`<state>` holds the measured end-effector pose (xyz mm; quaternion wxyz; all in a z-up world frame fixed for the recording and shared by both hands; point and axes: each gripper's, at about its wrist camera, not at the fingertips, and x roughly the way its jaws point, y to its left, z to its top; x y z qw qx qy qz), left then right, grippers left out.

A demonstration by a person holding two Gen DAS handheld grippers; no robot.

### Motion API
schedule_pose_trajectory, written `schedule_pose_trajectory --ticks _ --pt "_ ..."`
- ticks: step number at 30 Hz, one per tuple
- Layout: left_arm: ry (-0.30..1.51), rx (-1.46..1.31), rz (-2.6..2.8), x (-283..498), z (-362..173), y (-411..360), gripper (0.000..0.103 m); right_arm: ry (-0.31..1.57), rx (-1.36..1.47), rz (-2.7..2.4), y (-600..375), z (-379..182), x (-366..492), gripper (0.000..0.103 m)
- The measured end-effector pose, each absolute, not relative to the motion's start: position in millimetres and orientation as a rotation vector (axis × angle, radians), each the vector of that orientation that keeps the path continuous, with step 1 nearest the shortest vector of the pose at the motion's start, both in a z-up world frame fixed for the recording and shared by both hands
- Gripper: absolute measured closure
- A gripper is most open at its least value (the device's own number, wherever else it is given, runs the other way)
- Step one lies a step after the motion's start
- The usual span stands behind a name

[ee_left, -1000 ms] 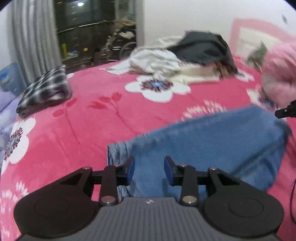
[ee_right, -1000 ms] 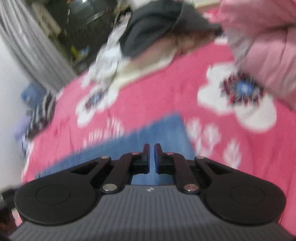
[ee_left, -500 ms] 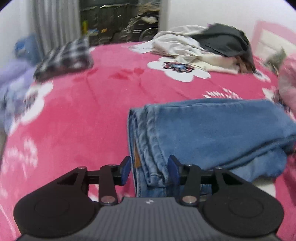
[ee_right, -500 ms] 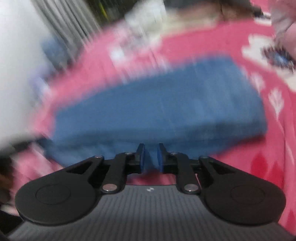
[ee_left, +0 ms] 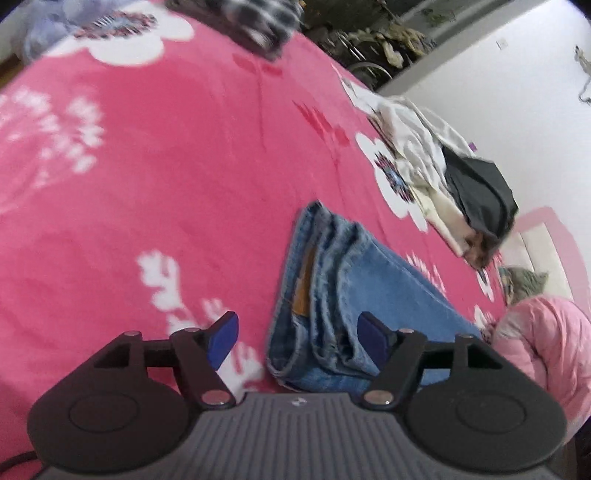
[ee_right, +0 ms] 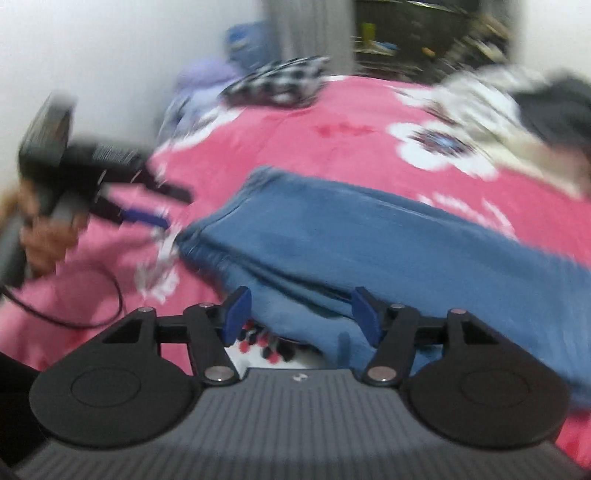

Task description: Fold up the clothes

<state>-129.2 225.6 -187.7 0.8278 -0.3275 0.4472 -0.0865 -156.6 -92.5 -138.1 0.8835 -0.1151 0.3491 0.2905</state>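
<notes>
Both claws opening, pinching nothing: left gripper [ee_left: 297, 332], right gripper [ee_right: 299, 314]. Your pads could snag the folded jeans [ee_left: 332, 288] and undo the fold.

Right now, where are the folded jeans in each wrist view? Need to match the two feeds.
Left wrist: folded jeans at lower centre, running from mid-frame down to the right, stacked edge facing the camera, just ahead of the tongs.
Right wrist: folded jeans across centre and right, blurred, near edge just beyond the tongs.
Shared landmark: black-and-white checked garment at the far end of the pink floral blanket.
</notes>
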Motion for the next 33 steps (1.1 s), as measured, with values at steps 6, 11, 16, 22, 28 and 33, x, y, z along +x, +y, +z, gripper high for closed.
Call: schedule_pose_trajectory --ticks 6,11,16,22,28,33 --pt "1.010 -0.695 -0.266 -104 -205 209 0.024 0.575 -0.502 0.691 -40 -141 -167 0.016" --pt "1.031 -0.697 -0.297 -90 -213 206 0.018 0.583 -0.614 0.714 -15 -159 -164 0.015" --pt "1.030 -0.748 -0.301 -85 -219 210 0.015 0.581 -0.683 0.675 2 -181 -155 0.010" --pt "1.031 -0.742 -0.298 -83 -219 207 0.014 0.570 -0.653 0.610 -1 -179 -153 0.008" --pt "1.045 -0.777 -0.279 -79 -219 207 0.013 0.547 -0.682 0.553 -1 -181 -154 0.010" --pt "1.040 -0.859 -0.322 -76 -213 204 0.016 0.501 -0.746 0.534 16 -191 -153 0.013"
